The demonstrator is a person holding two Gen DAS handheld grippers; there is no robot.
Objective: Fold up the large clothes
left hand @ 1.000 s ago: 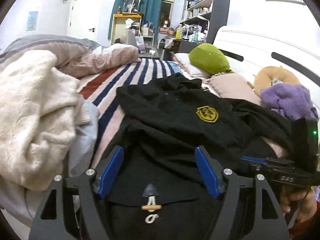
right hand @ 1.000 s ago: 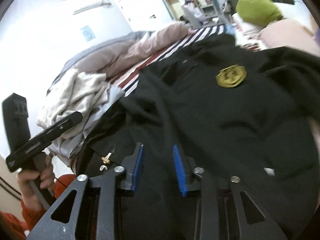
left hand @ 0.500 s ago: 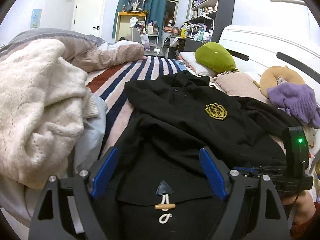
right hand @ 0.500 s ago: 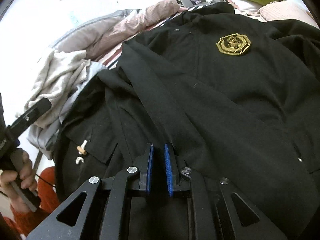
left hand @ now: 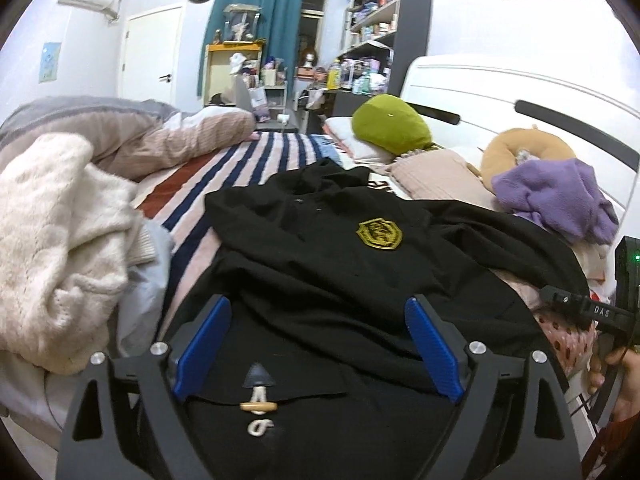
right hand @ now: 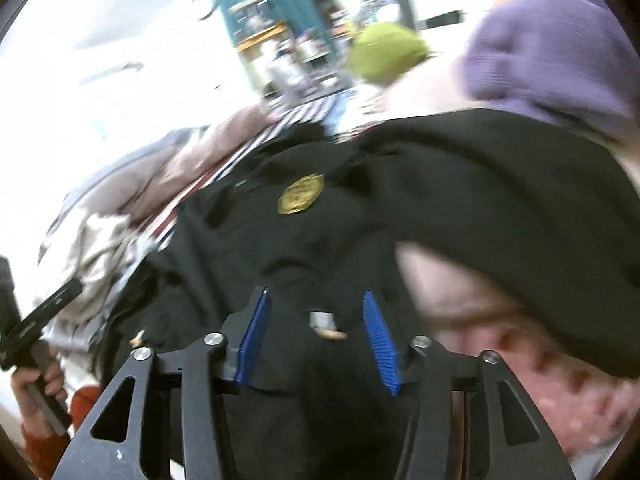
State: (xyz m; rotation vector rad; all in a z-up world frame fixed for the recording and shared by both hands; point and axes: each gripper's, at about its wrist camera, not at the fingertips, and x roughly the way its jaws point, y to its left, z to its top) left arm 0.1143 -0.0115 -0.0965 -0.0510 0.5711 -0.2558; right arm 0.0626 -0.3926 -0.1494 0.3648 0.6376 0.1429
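Your black coat point(left hand: 320, 264) lies spread across the striped bed point(left hand: 240, 160), collar toward the headboard, gold badge point(left hand: 379, 233) facing up, hem and wooden toggle point(left hand: 258, 407) at the near edge. Your left gripper point(left hand: 318, 344) hovers over the hem, its jaws just opened wide with nothing pinched. Your right gripper point(right hand: 316, 340) has just been parting its jaws too; it sits over the coat's right side, holding nothing, though that view is blurred. For the next fold, I judge you should take both hem corners evenly, pinch only the coat's layers, and lift together so the front stays flat. Keep clear of the cream knit pile point(left hand: 52, 248) at the left edge and the purple garment point(left hand: 556, 196) by the headboard.
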